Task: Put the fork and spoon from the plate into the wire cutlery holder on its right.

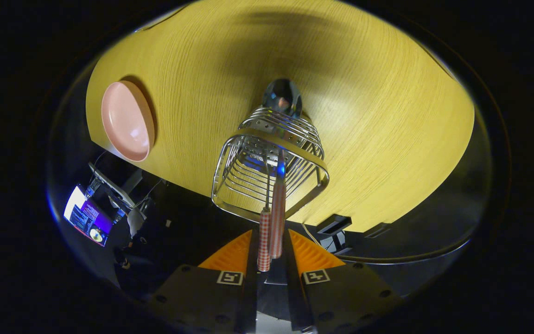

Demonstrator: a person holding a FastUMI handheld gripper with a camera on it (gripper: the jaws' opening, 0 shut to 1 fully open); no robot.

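Observation:
I am looking straight down over the wire cutlery holder (270, 162), which stands on the yellow wooden table (378, 116). Two red-and-white checked handles rise out of it side by side: the fork handle (263, 241) and the spoon handle (277, 218). Their top ends lie between my fingers. My gripper (270, 269) is nearly closed, with one finger against each side of the pair. A shiny spoon bowl (282, 96) shows past the holder's far end. The pink plate (127, 120) sits to the left of the holder with nothing on it.
The table's near edge runs just under the holder. Below it are a lit screen (87, 217), cables and dark equipment (336, 232) on the floor.

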